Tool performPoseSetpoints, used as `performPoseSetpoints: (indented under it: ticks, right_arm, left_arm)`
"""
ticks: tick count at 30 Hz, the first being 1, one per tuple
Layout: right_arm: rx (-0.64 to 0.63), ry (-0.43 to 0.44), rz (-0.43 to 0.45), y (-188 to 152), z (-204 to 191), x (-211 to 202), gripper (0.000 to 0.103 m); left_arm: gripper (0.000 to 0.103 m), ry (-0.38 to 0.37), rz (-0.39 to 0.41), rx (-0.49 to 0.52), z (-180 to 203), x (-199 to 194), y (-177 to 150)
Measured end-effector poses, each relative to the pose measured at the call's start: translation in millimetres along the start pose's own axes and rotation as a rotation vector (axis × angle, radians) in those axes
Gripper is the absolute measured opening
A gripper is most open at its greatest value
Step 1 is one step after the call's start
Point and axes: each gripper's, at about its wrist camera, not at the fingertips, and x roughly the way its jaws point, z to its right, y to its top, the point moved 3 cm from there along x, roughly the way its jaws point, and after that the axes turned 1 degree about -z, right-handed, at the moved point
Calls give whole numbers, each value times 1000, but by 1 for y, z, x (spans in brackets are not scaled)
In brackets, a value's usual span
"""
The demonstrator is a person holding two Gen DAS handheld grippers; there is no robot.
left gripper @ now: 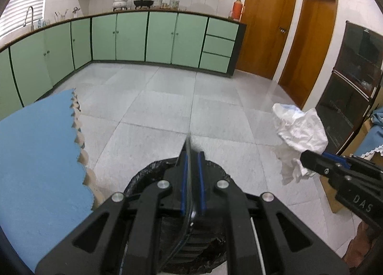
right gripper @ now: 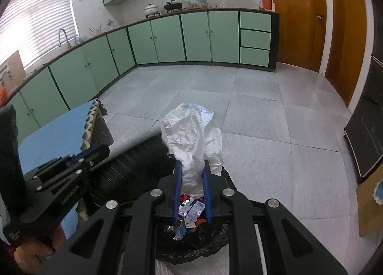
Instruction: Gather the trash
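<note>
My right gripper (right gripper: 191,167) is shut on a crumpled white plastic bag (right gripper: 194,138) and holds it above the bin (right gripper: 191,243), which has a black liner with wrappers inside. The bag also shows in the left wrist view (left gripper: 299,133), held by the right gripper (left gripper: 308,157). My left gripper (left gripper: 191,152) is shut on a thin dark flat lid (left gripper: 189,179), held on edge over the bin (left gripper: 148,176). In the right wrist view the left gripper (right gripper: 103,150) holds the dark lid (right gripper: 141,155) to the left of the bag.
A table with a blue scalloped cloth (left gripper: 40,155) stands at the left, close to the bin. Green kitchen cabinets (left gripper: 131,35) line the far wall. Wooden doors (left gripper: 265,23) and a dark cabinet (left gripper: 352,78) are at the right. The floor is grey tile (left gripper: 167,97).
</note>
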Motion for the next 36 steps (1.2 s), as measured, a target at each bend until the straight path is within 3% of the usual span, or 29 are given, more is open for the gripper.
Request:
performPoseSetpoints:
  ticks: [1,3,11,31,36]
  right_arm:
    - [2,1,-3,0,0,2,17]
    - [3,1,-8,-1,-1,5,17]
    - [4,9,-28,-4,-5,14,17]
    - [14,58,-166,-39,-23,83,23]
    - [6,44,-192,-45,-24,97,36]
  left_arm:
    - [12,1,-6,0,-3,2,1]
    - [29,0,-17,-2,-6,7,1]
    - [47,11,17,-26,-20,-8,6]
    - [76,141,87,-46,-70,-69,9]
    - [77,154,99,-56,-75,-75,12]
